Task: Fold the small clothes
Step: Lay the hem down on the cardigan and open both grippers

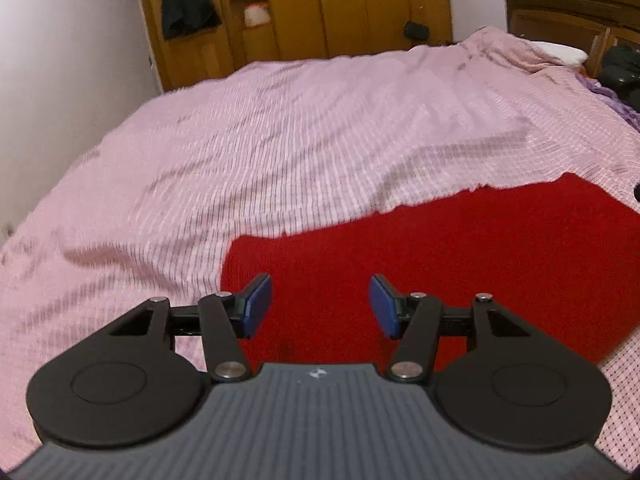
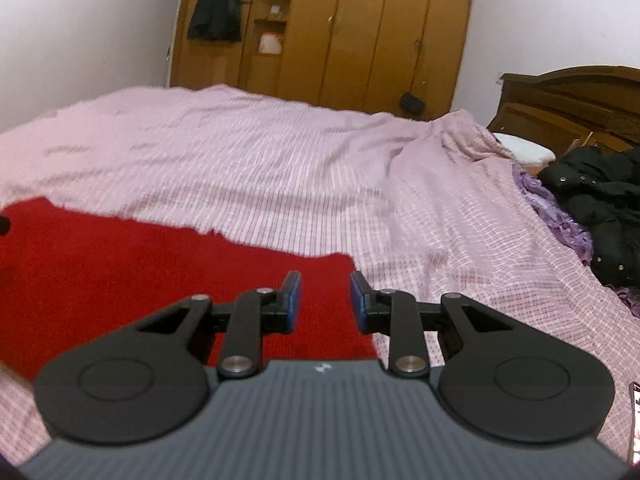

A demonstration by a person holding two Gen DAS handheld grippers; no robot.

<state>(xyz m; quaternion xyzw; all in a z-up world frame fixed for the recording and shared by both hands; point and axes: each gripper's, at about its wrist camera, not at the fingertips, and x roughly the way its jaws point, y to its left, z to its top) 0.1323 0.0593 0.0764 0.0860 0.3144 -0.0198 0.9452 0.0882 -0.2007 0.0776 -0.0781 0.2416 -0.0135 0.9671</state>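
Note:
A red garment (image 1: 460, 248) lies flat on the pink checked bedspread (image 1: 280, 140), with straight edges and a squared corner. In the left wrist view my left gripper (image 1: 320, 284) hangs over the garment's left part, open, its blue pads (image 1: 260, 304) wide apart with nothing between them. In the right wrist view the same red garment (image 2: 120, 264) fills the lower left. My right gripper (image 2: 325, 280) sits above its right corner, open by a narrower gap, holding nothing. Neither gripper touches the cloth.
The bedspread (image 2: 280, 168) stretches far ahead with soft wrinkles. A black jacket (image 2: 600, 208) and purple cloth (image 2: 560, 216) lie at the right by a white pillow (image 2: 524, 150) and the wooden headboard (image 2: 572, 96). A wooden wardrobe (image 2: 360, 32) stands behind the bed.

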